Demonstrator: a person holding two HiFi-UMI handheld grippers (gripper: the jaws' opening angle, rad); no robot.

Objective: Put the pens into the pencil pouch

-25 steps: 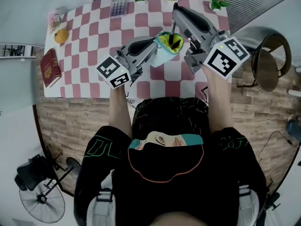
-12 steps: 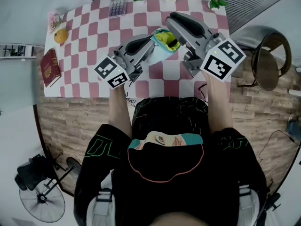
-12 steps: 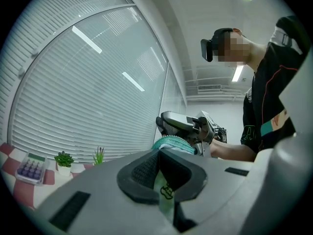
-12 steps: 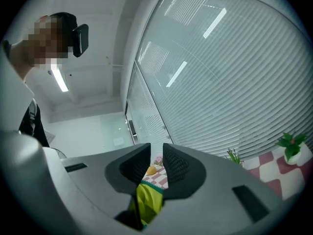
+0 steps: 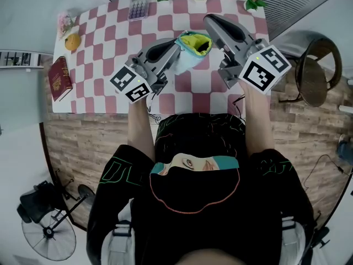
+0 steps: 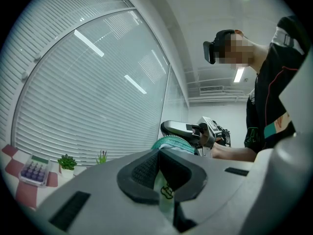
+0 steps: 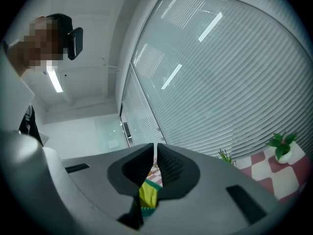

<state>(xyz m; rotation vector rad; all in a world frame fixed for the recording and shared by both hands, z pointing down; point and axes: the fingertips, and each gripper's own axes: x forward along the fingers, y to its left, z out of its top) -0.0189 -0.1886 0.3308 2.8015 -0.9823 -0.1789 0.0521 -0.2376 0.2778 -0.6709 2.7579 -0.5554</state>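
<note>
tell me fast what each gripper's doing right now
left gripper: shut on the pencil pouch
right gripper: jaws have just been closing, pinching the pencil pouch rim

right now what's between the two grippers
The pencil pouch: left gripper shut on one side, right gripper's jaws have just been closing on its rim. Head view shows it.

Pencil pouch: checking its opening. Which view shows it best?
Head view: the pencil pouch shows almost whole, yellow mouth open. Left gripper view: only pale fabric pinched by the left gripper. Right gripper view: a yellow edge, the right gripper having just closed on it.
</note>
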